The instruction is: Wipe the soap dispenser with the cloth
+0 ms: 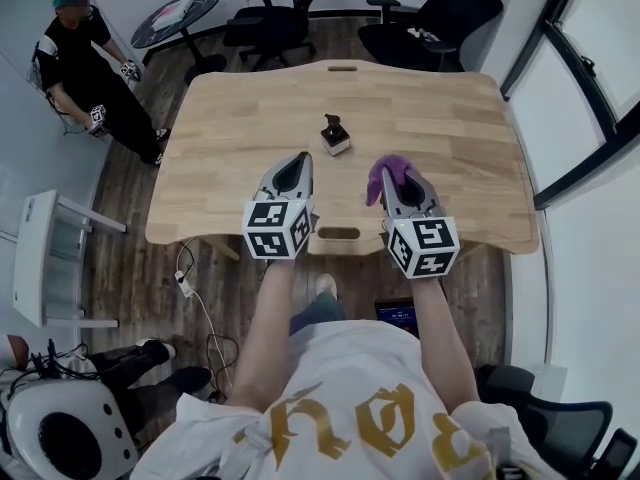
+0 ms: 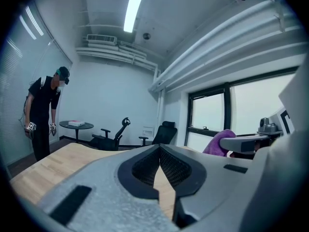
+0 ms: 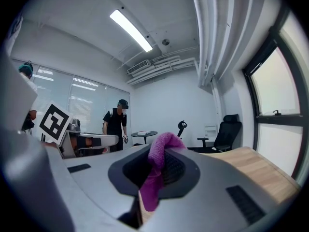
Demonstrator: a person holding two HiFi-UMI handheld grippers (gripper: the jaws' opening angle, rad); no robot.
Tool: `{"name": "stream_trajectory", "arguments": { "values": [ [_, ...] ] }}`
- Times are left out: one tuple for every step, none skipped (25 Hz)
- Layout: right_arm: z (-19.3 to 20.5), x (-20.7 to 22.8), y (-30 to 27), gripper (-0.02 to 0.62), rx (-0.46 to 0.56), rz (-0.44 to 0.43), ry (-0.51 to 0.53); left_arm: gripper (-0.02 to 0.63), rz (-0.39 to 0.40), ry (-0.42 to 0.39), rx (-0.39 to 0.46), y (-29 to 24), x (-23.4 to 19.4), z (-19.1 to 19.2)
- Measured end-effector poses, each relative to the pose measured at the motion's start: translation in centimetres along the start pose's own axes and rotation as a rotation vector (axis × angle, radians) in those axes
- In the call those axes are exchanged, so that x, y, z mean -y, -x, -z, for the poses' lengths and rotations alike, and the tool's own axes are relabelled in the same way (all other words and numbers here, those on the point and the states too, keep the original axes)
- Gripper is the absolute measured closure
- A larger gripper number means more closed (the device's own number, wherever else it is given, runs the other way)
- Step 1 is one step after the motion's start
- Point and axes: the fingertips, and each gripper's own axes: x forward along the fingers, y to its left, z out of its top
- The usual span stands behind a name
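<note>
A small soap dispenser (image 1: pixel 335 135) with a dark pump head and white base stands upright near the middle of the wooden table (image 1: pixel 240 118). My left gripper (image 1: pixel 299 162) hovers over the table's near edge, below and left of the dispenser, shut with nothing between its jaws (image 2: pixel 159 148). My right gripper (image 1: pixel 392 176) is level with it on the right, shut on a purple cloth (image 1: pixel 385 177) that bunches up between the jaws (image 3: pixel 161 151). The cloth (image 2: pixel 218 142) also shows at the right of the left gripper view. Neither gripper view shows the dispenser.
A person in black (image 1: pixel 85 63) sits at the far left beside a round side table (image 1: pixel 178 14). Office chairs (image 1: pixel 430 16) stand behind the table's far edge. A white shelf unit (image 1: pixel 45 258) stands at the left. Windows line the right wall.
</note>
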Motion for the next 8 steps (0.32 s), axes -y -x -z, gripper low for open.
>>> {"name": "stream_trajectory", "arguments": {
  "values": [
    [0.0,0.0,0.0,0.568,-0.002,0.001,-0.003,0.597,0.003,-0.003,0.001,0.0,0.0,-0.1],
    [0.0,0.0,-0.1,0.568,-0.004,0.004,-0.005,0.597,0.004,-0.005,0.000,0.0,0.0,-0.1],
    [0.0,0.0,0.0,0.568,-0.006,0.006,-0.006,0.597,0.005,-0.007,-0.003,0.1,0.0,0.0],
    [-0.1,-0.2,0.1,0.568,-0.007,0.008,-0.008,0.597,0.006,-0.009,-0.005,0.2,-0.1,0.0],
    [-0.1,-0.3,0.2,0.568,-0.005,0.009,-0.009,0.597,0.006,-0.011,-0.006,0.4,-0.2,0.1],
    [-0.3,-0.5,0.2,0.568,-0.003,0.010,-0.009,0.597,0.007,-0.014,-0.006,0.6,-0.3,0.0],
    [-0.4,-0.7,0.3,0.568,0.000,0.010,-0.009,0.597,0.007,-0.016,-0.005,0.8,-0.4,0.0],
    [-0.6,-0.9,0.4,0.568,0.003,0.011,-0.009,0.597,0.007,-0.018,-0.005,1.0,-0.6,0.0]
  ]
}}
